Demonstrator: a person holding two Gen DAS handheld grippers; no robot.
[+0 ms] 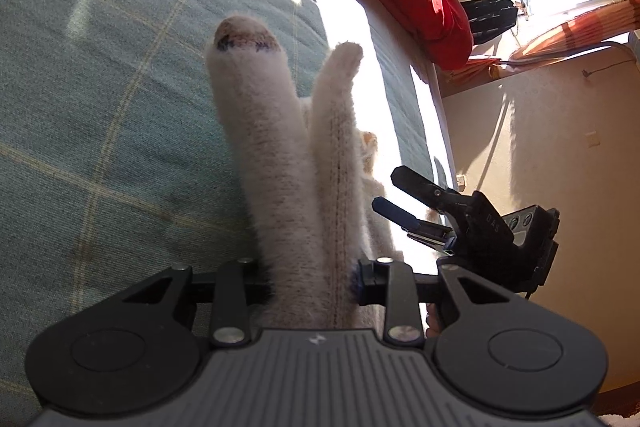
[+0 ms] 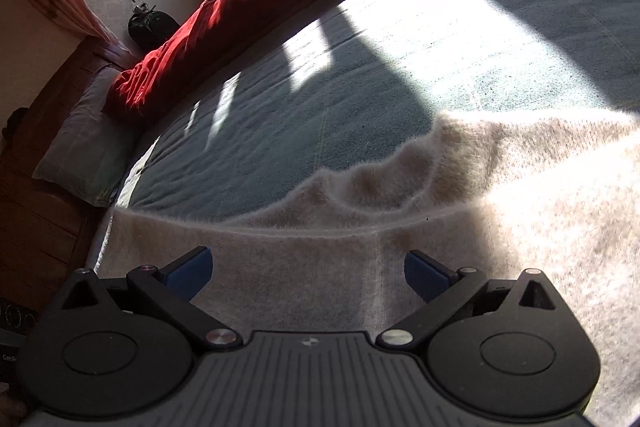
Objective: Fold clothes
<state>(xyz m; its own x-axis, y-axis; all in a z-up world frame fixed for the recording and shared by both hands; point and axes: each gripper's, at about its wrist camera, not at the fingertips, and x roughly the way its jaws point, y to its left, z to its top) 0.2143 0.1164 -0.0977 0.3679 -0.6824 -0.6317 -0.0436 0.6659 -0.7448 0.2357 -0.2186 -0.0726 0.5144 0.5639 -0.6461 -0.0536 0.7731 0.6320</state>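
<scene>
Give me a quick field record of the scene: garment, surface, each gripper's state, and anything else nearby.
garment: fuzzy cream sweater, lying partly spread on the bed
surface: green plaid bedcover, sunlit in patches
left gripper: shut on a bunched fold of the sweater, which stands up in front of the camera
right gripper: open, over the sweater, holding nothing
other: red blanket along the far edge of the bed; pillow at its end
</scene>
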